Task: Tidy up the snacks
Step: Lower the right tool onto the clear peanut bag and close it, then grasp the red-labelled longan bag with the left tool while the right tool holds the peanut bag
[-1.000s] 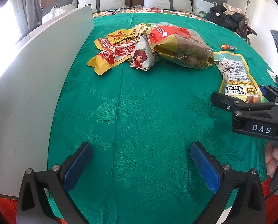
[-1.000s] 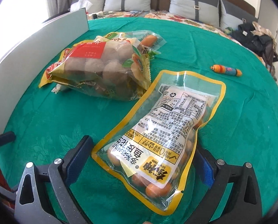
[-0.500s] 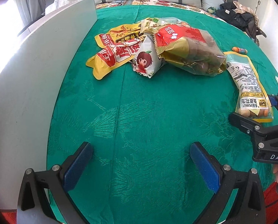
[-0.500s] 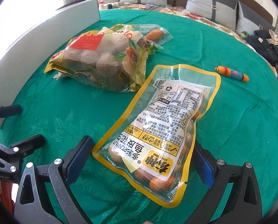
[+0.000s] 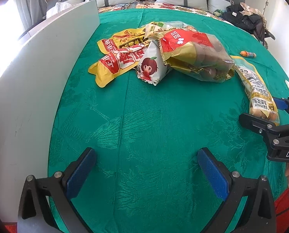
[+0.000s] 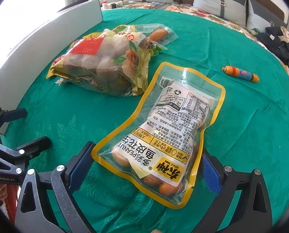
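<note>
Straddling one peanut pouch (image 6: 169, 136), right gripper (image 6: 146, 167) spread; left gripper (image 5: 146, 167) spread, empty; one sausage stick (image 6: 240, 73) apart

Bright daylight, strong fisheye bend

Window light from the left blows out to white; glare glints on the peanut bag (image 6: 163, 136) film; edges curve and darken to black, centre stays sharp.
</note>
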Available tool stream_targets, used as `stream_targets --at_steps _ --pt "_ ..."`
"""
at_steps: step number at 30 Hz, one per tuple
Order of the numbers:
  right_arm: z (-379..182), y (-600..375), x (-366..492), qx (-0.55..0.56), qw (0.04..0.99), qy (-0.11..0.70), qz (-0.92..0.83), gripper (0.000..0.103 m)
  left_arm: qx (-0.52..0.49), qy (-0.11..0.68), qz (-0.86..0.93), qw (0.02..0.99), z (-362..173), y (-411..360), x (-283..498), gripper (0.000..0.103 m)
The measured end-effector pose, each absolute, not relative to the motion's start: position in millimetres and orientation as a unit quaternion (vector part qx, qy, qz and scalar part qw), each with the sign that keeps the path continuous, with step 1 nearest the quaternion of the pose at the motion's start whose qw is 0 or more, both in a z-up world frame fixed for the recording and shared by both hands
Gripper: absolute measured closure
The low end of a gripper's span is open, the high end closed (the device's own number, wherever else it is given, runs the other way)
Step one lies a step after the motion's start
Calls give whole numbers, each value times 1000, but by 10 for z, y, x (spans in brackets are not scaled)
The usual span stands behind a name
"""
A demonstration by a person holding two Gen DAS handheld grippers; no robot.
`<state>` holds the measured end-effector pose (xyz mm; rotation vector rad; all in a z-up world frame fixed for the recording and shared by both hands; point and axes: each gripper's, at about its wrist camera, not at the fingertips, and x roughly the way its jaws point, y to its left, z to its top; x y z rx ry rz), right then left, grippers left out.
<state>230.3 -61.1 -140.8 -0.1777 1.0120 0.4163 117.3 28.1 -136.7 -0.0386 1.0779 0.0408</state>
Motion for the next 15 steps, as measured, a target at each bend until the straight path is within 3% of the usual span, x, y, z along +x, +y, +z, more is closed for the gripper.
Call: stream_targets --at_steps 10,15 --pt "-1401 -749 2395 -92 856 479 173 10 -20 518 21 855 -1367 281 1194 0" --pt "-1405 -968 2463 -89 859 485 138 8 -28 540 25 841 -1351 293 1291 0"
